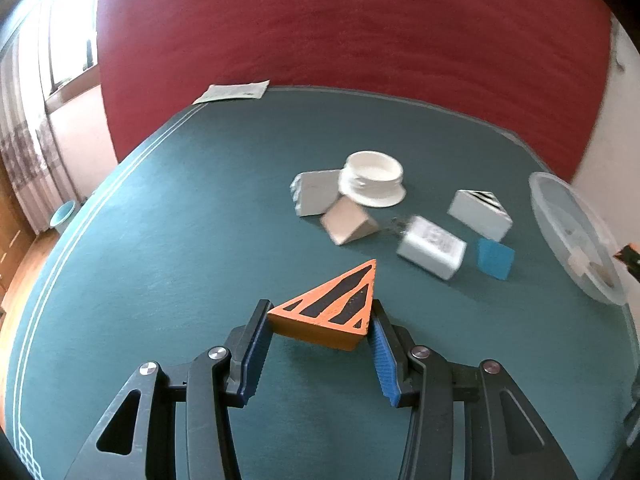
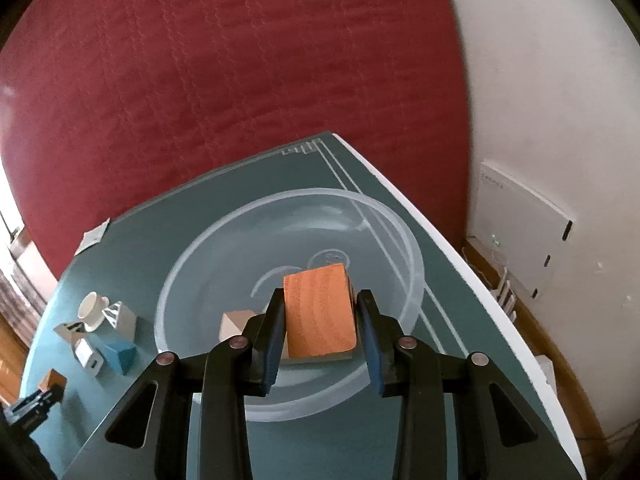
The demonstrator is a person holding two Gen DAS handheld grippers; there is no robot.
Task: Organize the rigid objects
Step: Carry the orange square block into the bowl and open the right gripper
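The left tongs (image 1: 320, 320) hold an orange wedge (image 1: 332, 312) with black stripes, pinched at its two near corners; it looks lifted clear of the green desk (image 1: 160, 220), probably to carry it toward the clear bowl (image 1: 576, 240) at the desk's right edge. The right tongs (image 2: 320, 312) hang over that bowl (image 2: 200, 248) with a wood block (image 2: 320, 312) between their blue pads; the pads sit close to its sides, but I cannot tell whether they grip it or have let go, nor whether the block touches the bottom. A pale block (image 2: 234, 324) already lies in the bowl beside it, so the bowl seems the collecting place. Still loose near the desk's middle are a white cup (image 1: 372, 180) leaning on a grey block (image 1: 316, 192) and a tan block (image 1: 348, 220), then a charger (image 1: 432, 248), a striped white wedge (image 1: 480, 212) and a blue block (image 1: 496, 258), all near one another. Much of the sorting remains.
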